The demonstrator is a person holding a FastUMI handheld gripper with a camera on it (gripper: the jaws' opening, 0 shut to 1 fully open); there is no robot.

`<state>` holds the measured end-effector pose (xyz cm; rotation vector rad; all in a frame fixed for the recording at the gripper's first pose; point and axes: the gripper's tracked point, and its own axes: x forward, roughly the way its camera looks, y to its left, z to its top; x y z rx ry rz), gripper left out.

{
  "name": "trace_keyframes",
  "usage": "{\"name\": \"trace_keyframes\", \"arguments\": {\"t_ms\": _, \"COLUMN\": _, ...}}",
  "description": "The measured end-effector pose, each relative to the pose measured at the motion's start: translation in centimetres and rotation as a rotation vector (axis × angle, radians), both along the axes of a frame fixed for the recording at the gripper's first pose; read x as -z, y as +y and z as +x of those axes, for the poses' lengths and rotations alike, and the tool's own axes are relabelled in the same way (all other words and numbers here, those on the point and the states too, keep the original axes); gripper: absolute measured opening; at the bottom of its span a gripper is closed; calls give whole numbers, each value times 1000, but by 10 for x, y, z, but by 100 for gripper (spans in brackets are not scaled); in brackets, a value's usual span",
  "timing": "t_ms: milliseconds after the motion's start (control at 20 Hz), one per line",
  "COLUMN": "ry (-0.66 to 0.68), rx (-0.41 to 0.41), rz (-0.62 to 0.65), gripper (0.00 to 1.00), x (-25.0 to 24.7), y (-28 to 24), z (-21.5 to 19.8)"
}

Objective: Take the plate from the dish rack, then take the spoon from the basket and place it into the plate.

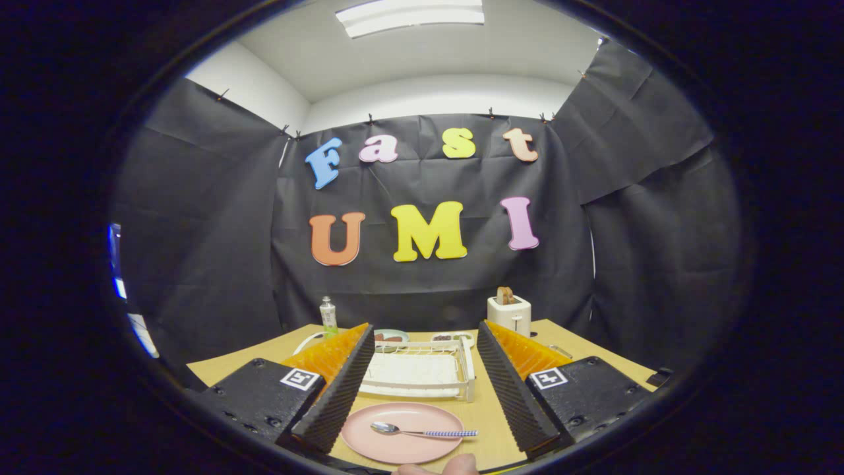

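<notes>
The jaws (422, 389) are held wide apart and empty above the table's near edge. Between them, the round pink plate (402, 432) lies on the wooden table (580, 349), with the metal spoon with a blue checked handle (422, 431) resting in it. Beyond stands the white wire dish rack (422, 369). The task is judged complete; only withdrawal is called for.

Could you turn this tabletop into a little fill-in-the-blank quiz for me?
1. The spoon lies on the pink ____.
2. The gripper has its fingers ____, holding nothing.
3. Beyond the plate, between the fingers, sits the white dish ____.
4. A slice of bread sticks out of the ____ at the back.

Missing words: plate; open; rack; toaster
</notes>
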<state>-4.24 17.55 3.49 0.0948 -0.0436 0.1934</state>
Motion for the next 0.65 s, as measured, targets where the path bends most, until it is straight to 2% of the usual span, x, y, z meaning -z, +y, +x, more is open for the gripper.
{"name": "trace_keyframes", "arguments": {"t_ms": 150, "ry": 34, "rx": -61, "rz": 25, "gripper": 100, "x": 2, "y": 12, "z": -15}}
{"name": "trace_keyframes", "arguments": {"t_ms": 500, "ry": 93, "rx": -12, "rz": 35, "gripper": 100, "x": 18, "y": -8, "z": -30}}
{"name": "trace_keyframes", "arguments": {"t_ms": 650, "ry": 109, "rx": -20, "rz": 5, "gripper": 100, "x": 23, "y": -1, "z": -37}}
